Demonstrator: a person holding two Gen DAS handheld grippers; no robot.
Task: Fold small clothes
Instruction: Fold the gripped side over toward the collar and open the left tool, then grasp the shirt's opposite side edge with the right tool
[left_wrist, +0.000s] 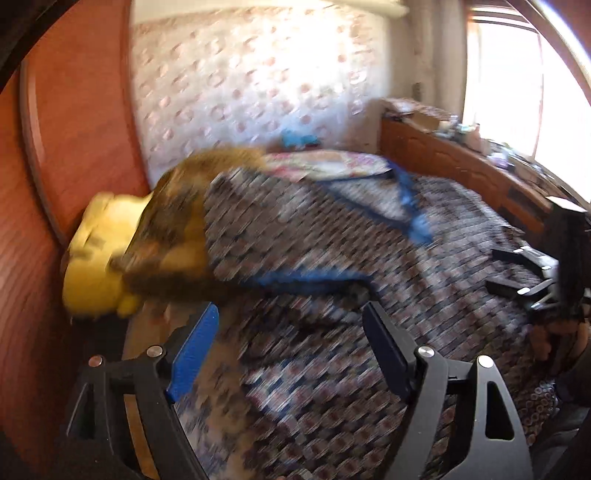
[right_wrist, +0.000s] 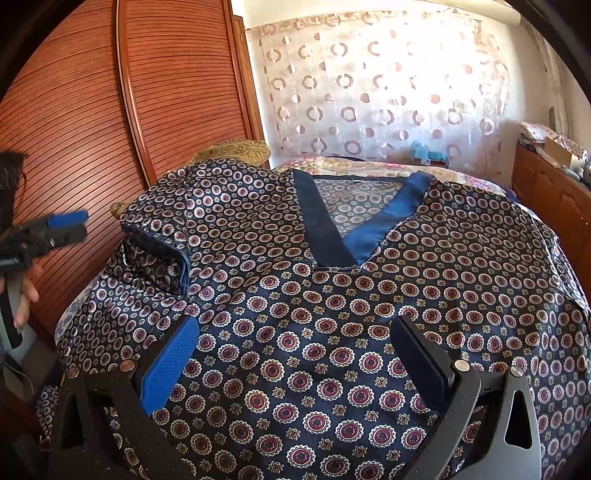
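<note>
On the left I saw my left gripper (right_wrist: 68, 225) by the wooden door (right_wrist: 74, 110), its fingers wide apart with nothing between them. One patterned shirt (right_wrist: 332, 295) lay spread flat on the bed, with one blue V-neck collar (right_wrist: 369, 229) and one sleeve (right_wrist: 155, 254) folded in. My right gripper (right_wrist: 295, 354) hung over it, fingers wide, holding nothing.

A home bedroom: louvred wooden wardrobe doors (right_wrist: 92, 110), a sheer circle-patterned curtain (right_wrist: 376, 85) and a cluttered wooden dresser (left_wrist: 461, 166).
</note>
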